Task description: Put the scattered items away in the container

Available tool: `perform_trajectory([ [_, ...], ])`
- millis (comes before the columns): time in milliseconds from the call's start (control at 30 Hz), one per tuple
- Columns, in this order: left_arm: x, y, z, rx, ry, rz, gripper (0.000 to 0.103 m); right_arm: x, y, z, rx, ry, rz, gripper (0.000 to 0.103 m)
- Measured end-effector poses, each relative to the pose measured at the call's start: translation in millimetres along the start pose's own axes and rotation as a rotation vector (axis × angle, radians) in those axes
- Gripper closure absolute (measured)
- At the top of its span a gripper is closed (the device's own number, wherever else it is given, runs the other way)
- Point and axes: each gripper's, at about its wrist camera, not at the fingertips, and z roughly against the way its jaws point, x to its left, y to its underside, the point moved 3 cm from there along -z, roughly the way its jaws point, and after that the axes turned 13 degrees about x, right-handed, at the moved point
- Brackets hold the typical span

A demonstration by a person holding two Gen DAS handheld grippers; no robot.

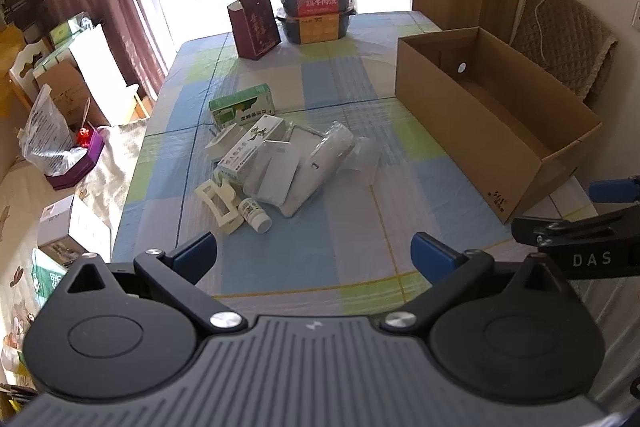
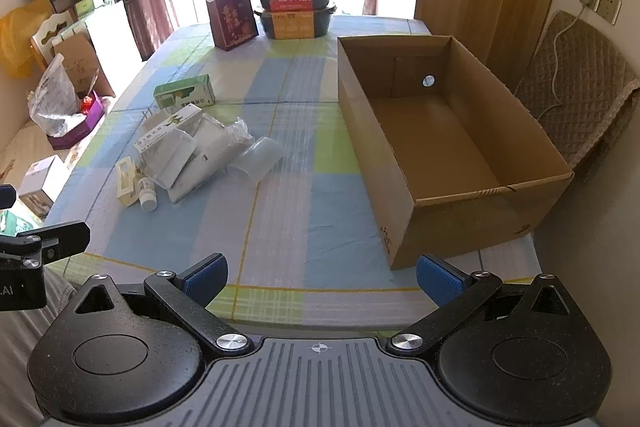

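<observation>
We hold our left gripper (image 1: 314, 257) and right gripper (image 2: 322, 279) above the near table edge, both with jaws spread wide and empty. The scattered items (image 1: 276, 163) lie heaped mid-table, left of the open cardboard box (image 2: 436, 187), well apart from it.

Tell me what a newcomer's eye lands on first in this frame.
Probably the big cardboard box, open and empty, on the table's right side. Next, the jumbled pile of medicine boxes and a small white bottle left of centre. Both grippers, left and right, hang open near the table edge.
</observation>
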Motion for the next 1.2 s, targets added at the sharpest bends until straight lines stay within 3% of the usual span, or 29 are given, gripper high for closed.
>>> perform_trajectory([
  [1200, 4.7, -3.6, -23.6, 0.087, -0.001, 0.011, 0.001, 0.0, -4.2, -10.4, 0.024, 0.042, -0.007, 0.0],
])
